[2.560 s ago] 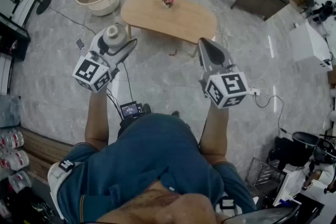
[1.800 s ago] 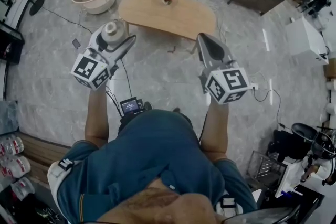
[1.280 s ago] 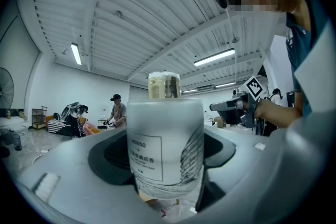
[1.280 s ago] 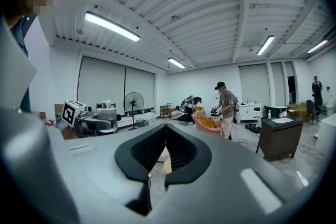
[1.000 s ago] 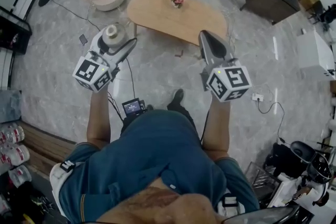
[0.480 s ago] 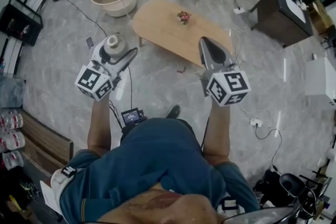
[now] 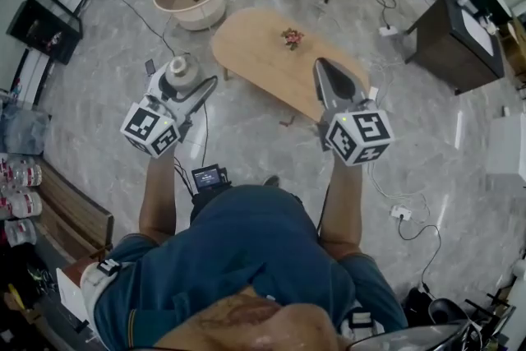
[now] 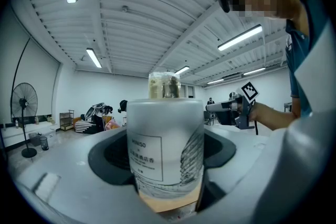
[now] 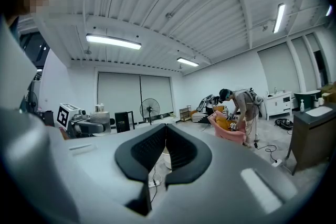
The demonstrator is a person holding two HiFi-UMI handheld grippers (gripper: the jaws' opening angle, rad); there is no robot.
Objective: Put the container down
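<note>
An oval wooden table point(image 7: 263, 66) on the grey floor point(image 7: 255, 136) carries a small flower pot point(image 7: 291, 38) near its far edge.

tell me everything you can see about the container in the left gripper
The container is a frosted white cylinder with a rectangular label of small print and a grey line drawing on its side, a tan band at its base and a clear, yellowish top piece. It stands upright, clamped between the jaws of the left gripper, held in the air above the grey floor.
</note>
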